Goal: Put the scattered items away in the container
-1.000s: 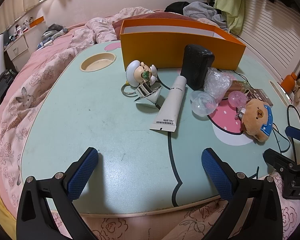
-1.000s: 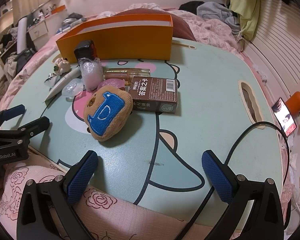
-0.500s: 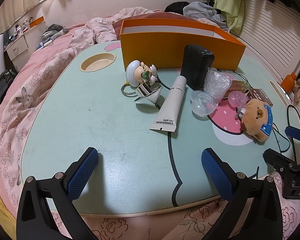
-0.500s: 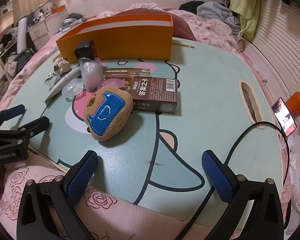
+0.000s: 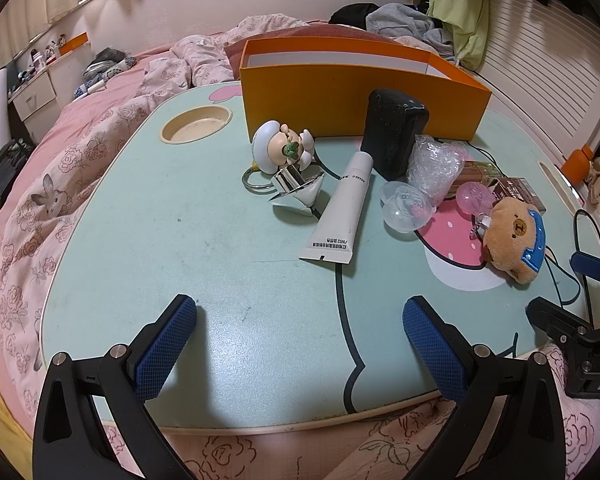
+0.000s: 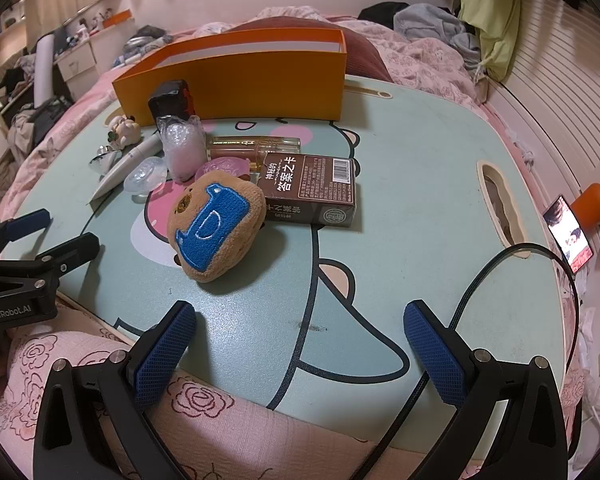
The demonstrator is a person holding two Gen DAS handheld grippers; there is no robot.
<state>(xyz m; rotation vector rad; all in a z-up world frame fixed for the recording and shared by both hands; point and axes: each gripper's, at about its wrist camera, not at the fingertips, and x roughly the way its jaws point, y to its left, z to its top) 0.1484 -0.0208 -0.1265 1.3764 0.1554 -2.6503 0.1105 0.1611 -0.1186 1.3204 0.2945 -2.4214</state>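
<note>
Ahead, bare table (image 5: 220,272) between 2 wide-apart jaws.

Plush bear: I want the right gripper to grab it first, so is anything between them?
Nothing visible. The right gripper is open, with only bare table between its fingers and the plush bear.

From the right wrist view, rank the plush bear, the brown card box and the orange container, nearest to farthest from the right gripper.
1. Plush bear: nearest the right gripper, ahead and left.
2. Brown card box: just behind the bear, centre.
3. Orange container: farthest, at the table's back edge.
</note>
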